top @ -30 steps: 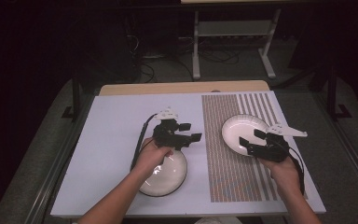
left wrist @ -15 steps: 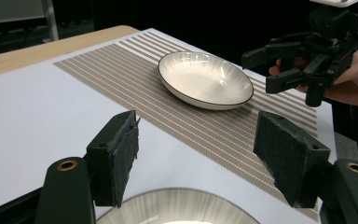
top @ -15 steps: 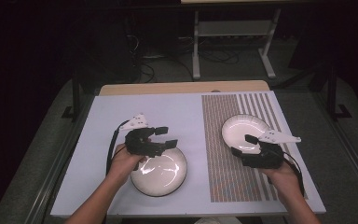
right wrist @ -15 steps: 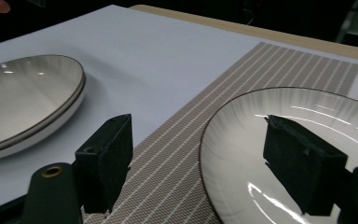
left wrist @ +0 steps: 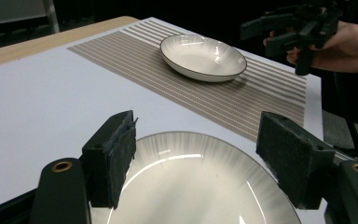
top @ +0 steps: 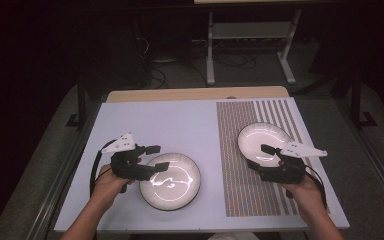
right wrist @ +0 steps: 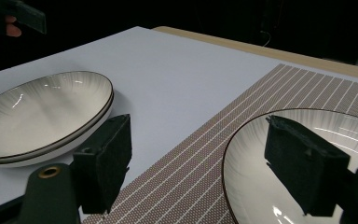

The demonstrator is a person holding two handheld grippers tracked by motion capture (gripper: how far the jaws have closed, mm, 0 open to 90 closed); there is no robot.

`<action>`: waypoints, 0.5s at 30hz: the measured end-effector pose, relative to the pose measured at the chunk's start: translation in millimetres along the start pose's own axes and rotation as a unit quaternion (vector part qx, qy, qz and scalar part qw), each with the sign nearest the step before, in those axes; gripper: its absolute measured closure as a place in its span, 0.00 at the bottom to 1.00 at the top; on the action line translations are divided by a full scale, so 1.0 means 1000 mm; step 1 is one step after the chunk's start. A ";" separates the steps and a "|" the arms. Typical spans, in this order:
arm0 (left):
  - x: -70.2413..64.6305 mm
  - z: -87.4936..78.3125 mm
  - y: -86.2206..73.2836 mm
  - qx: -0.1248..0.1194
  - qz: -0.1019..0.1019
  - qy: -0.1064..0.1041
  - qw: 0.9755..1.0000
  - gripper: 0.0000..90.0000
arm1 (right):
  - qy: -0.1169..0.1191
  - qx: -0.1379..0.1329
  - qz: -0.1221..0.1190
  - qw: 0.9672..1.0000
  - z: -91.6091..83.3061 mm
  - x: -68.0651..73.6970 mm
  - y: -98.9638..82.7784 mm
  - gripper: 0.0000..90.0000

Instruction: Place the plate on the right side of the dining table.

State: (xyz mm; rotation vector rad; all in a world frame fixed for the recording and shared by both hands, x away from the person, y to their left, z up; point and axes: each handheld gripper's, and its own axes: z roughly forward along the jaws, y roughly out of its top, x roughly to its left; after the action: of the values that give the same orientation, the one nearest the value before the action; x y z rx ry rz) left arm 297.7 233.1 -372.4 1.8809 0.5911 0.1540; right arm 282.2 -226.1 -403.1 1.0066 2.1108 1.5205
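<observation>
Left gripper (top: 155, 156), jaws wide and just opening, holds nothing at nine o'clock of the near bowl (top: 170, 181). Right gripper (top: 261, 156), likewise widening and empty, sits at five o'clock of the far bowl (top: 262, 138).

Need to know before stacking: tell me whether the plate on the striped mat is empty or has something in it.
Empty. The plate on the striped mat shows a bare, glossy white inside with nothing but light reflections, seen in the high view and both gripper views.
</observation>
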 end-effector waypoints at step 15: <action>0.007 -0.047 -0.027 -0.011 0.006 0.036 0.999 0.29 | 0.012 -0.003 -0.003 1.000 -0.007 -0.001 0.000 0.20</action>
State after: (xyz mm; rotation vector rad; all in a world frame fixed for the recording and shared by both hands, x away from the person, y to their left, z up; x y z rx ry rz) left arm 277.5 283.0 -379.8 1.8633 0.6254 0.2364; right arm 278.0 -231.4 -400.3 0.9829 2.1214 1.5427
